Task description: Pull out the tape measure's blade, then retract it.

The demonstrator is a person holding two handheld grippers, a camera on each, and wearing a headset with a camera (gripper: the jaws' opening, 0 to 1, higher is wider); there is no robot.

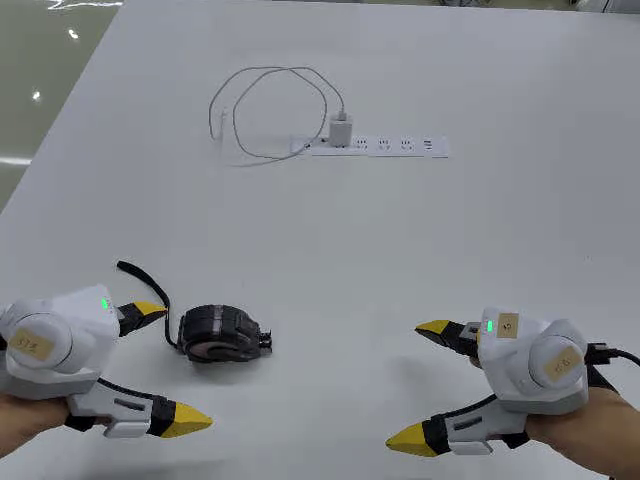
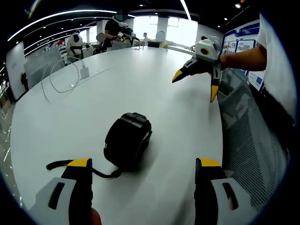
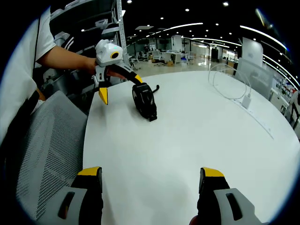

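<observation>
A black tape measure (image 1: 218, 335) lies on the white table with its blade in and a black wrist strap (image 1: 142, 277) trailing to the left. My left gripper (image 1: 170, 365) is open at the table's near left, its jaws either side of the space just left of the case, apart from it. In the left gripper view the tape measure (image 2: 128, 139) sits just ahead of the yellow-tipped jaws. My right gripper (image 1: 422, 383) is open at the near right, well away from the case. The right gripper view has the tape measure (image 3: 144, 100) far ahead, beside my left gripper (image 3: 118, 83).
A white power strip (image 1: 378, 147) with a plugged charger (image 1: 341, 130) and looped white cable (image 1: 262, 110) lies at the back of the table. A mesh chair (image 3: 42, 145) stands at the table's near edge. The table's left edge (image 1: 60, 110) drops to a shiny floor.
</observation>
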